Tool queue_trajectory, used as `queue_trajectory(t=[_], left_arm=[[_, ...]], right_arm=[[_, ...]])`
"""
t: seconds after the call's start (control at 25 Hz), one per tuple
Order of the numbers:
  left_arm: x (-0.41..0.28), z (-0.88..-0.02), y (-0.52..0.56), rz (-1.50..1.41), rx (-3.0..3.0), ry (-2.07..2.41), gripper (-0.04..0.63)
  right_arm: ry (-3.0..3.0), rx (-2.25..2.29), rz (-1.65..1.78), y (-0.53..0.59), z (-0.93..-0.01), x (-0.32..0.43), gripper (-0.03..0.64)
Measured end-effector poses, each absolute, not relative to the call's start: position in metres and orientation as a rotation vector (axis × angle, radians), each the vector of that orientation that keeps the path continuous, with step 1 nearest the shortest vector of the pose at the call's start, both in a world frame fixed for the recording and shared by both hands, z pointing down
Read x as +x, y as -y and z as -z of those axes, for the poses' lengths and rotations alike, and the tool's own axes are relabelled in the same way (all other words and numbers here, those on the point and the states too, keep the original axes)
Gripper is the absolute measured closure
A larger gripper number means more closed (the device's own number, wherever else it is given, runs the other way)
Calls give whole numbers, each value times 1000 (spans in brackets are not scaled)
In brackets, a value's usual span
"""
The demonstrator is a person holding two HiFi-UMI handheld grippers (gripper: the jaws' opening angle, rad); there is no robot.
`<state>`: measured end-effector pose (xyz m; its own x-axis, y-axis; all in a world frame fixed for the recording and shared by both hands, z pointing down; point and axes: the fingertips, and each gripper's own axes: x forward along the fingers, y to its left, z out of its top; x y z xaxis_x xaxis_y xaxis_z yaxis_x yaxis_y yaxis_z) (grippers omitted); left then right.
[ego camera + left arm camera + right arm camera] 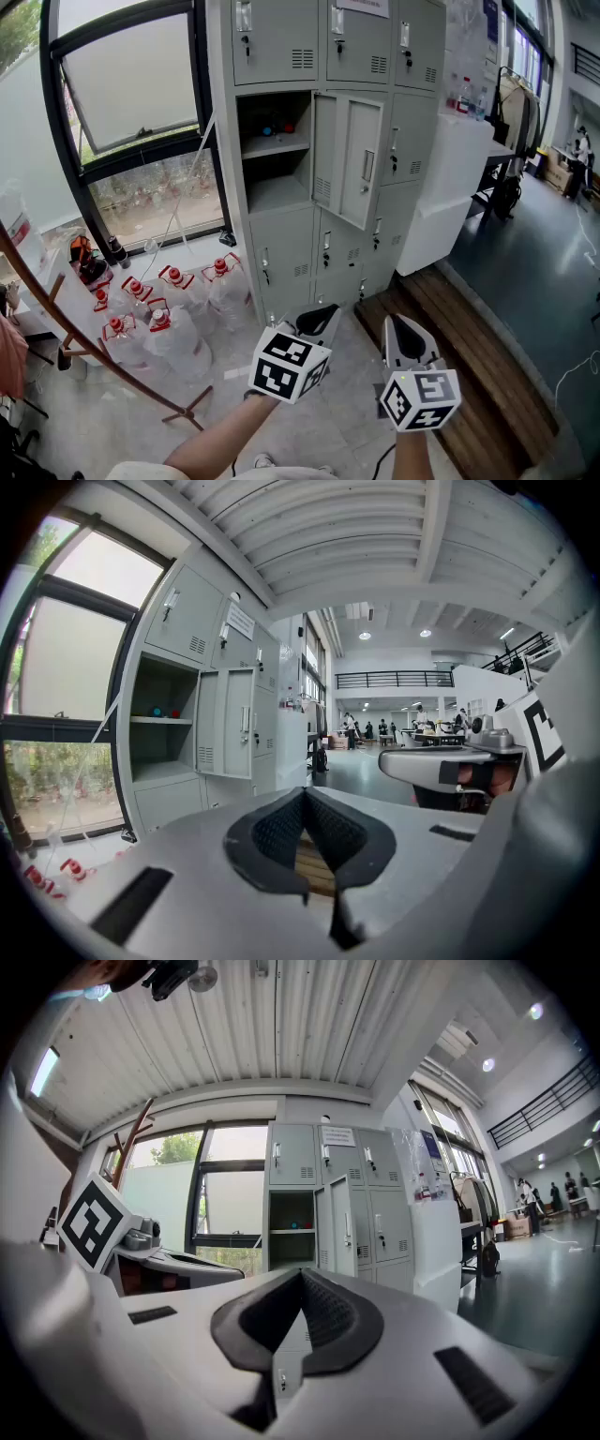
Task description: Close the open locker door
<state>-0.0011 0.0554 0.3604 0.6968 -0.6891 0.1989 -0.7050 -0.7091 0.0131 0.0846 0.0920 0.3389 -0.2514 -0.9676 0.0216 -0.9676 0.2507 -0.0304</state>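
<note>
A bank of grey lockers (pixel 375 56) stands ahead. One middle-row door (pixel 349 157) hangs open, swung out to the right of its compartment (pixel 274 150), which has a shelf with small blue and red items. The same door shows in the left gripper view (pixel 228 722) and in the right gripper view (pixel 337 1224). My left gripper (pixel 319 323) (pixel 305 799) and right gripper (pixel 405 339) (pixel 302 1277) are held low, well short of the lockers, side by side. Both are shut with nothing between the jaws.
Several large water bottles with red caps (pixel 159 309) sit on the floor left of the lockers, below a tall window (pixel 131 103). A wooden stand (pixel 94 347) leans at the left. A white cabinet (pixel 450 187) adjoins the lockers on the right, above a wooden floor strip (pixel 450 337).
</note>
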Motion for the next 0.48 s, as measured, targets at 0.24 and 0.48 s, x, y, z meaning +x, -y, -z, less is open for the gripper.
queue_trajectory(t=[0.24, 0.48], left_arm=[[23, -364, -64, -300, 2811, 1161, 589], [51, -358, -65, -295, 2816, 1189, 589]], right_arm=[[-2489, -1906, 84, -101, -346, 106, 612], [-2508, -1865, 73, -105, -342, 132, 611]])
